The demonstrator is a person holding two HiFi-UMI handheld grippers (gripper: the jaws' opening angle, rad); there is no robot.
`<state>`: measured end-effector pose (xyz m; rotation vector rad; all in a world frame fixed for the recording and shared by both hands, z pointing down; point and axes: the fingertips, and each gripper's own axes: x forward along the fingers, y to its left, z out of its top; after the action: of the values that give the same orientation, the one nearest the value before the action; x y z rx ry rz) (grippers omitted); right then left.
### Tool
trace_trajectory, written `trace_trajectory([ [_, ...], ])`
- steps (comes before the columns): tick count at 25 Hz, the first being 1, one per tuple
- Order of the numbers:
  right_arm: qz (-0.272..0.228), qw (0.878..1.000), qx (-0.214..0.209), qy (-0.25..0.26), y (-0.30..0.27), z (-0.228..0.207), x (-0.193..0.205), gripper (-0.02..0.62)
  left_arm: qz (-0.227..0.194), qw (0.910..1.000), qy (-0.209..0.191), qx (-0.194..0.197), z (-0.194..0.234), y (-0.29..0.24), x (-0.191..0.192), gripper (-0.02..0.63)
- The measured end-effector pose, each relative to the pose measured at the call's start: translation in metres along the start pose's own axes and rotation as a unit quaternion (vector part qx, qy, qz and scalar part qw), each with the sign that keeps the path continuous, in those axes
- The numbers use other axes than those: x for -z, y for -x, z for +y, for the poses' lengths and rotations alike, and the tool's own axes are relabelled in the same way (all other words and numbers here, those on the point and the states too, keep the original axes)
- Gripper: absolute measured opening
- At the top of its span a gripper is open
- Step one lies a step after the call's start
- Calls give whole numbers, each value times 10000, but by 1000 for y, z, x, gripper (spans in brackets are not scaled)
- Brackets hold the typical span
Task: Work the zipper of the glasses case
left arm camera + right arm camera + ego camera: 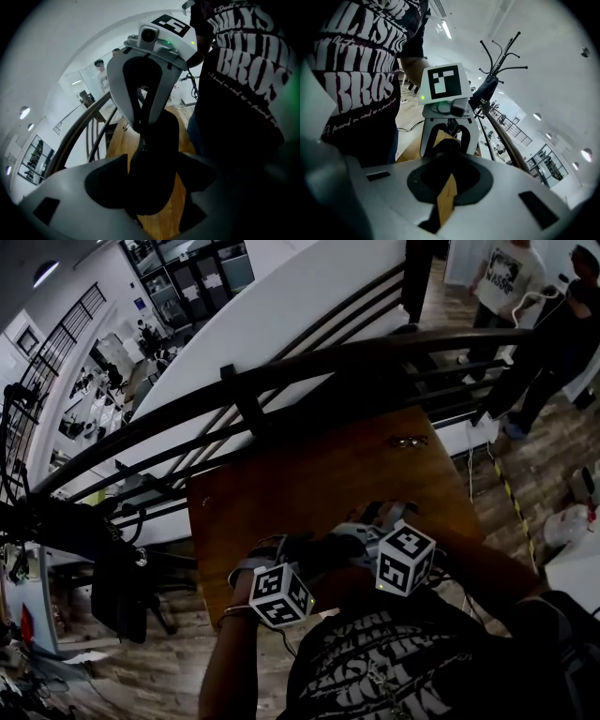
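- The desk [309,474] is bare from its far edge down to the grippers. The one exception is a small metal object [406,441] near the far right corner, too small to identify.
- A dark curved railing [281,376] runs just beyond the far edge and the left edge. Open floor lies past the right edge, where two people [506,282] stand well apart from the desk.
- Both grippers sit over the near edge, about midway along it, close against the operator's printed shirt [375,671].
- Left gripper [152,187]: the jaws are clamped on the glasses case [157,154], one pad on each flank. The case points lengthwise toward the other gripper. Wood shows beneath it, but contact with the desk cannot be judged.
- Right gripper [449,180]: the jaws are drawn together to a thin slit through which wood shows, with the tips against the near end of the case.
- Only the left gripper view shows the right gripper's tips meeting at that end of the case. The zipper and its pull merge into the black surface and cannot be made out.
- In the head view, the left marker cube [279,594], the right marker cube [405,559] and the operator's hands cover the case and all jaws.
- Only the right gripper view shows a coat stand [501,51] rising beside the railing.
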<state>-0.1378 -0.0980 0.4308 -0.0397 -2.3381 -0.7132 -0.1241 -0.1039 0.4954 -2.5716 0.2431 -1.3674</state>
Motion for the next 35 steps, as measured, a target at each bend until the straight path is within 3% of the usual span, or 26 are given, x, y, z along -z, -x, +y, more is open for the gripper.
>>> trace_trajectory([
  [4,66,10000,-26,24,-3,3,7,-2,-385,9985,375,136,-7,0,-1,317],
  [7,95,9999,15,-98,0,3,14,-2,-1022,9899,933,300,-9,10,-6,295],
  [10,41,9997,65,-225,2,2,15,-2,-1370,9825,1234,278,-7,15,-9,285],
  [18,96,9990,172,-395,16,1,30,-2,-1689,9723,1598,248,-7,24,-7,279],
  [28,168,9972,389,-615,25,-5,44,-2,-2118,9570,1982,-70,6,51,-1,278],
  [35,280,9962,274,-779,20,9,58,-2,-2358,9454,2243,-158,3,59,5,272],
])
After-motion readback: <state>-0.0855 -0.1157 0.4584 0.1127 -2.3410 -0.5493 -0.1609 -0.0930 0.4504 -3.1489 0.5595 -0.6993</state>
